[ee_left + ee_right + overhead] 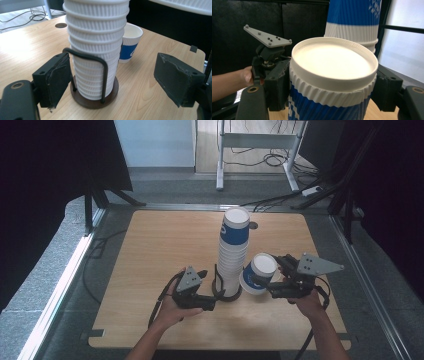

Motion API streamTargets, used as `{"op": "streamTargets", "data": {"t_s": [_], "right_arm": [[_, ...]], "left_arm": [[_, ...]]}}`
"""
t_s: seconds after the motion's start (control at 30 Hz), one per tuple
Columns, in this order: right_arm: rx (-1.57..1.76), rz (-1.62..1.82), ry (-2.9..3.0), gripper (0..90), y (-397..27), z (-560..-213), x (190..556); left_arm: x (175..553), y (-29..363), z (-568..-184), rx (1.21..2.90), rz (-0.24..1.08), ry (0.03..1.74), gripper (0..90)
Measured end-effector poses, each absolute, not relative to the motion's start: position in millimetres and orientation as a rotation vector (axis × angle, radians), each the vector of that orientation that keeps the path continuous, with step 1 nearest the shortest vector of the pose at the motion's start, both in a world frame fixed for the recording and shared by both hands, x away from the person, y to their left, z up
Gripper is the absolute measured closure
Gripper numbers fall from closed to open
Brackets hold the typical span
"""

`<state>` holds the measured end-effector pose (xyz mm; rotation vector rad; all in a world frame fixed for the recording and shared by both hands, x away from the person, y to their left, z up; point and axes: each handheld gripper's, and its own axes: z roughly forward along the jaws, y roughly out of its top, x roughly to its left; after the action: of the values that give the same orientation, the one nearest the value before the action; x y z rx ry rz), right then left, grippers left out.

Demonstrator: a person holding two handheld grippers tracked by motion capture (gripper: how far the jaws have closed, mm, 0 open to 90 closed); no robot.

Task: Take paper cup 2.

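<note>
RISK: tipping | your left gripper (110, 82) fingers spread astride cup stack (96, 47) in holder (93, 98) | right gripper (332, 92) fingers pinching blue paper cup (332, 82) | off-centre squeeze topples stack on bench (30, 45)

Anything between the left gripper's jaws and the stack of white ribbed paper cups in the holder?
Yes. The dark wire loop of the round brown holder base stands in front of the stack of white ribbed paper cups, between it and the left gripper, whose pads sit apart either side, touching nothing.
</note>
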<state>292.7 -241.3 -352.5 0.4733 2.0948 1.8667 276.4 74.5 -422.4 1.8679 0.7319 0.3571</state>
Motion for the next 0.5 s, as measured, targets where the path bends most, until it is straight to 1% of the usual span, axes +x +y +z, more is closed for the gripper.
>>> {"op": "streamTargets", "data": {"t_s": [0.3, 0.5], "right_arm": [[0.495, 1.838, 2.116, 27.3, -231.9, -369.1, 290.2], [0.501, 1.845, 2.126, 27.3, -224.2, -379.0, 287.5]], "left_arm": [[273.2, 88.8, -433.9, 1.831, 0.336, 0.772, 15.0], [271.3, 90.5, -440.4, 1.843, 0.326, 0.782, 15.1]]}}
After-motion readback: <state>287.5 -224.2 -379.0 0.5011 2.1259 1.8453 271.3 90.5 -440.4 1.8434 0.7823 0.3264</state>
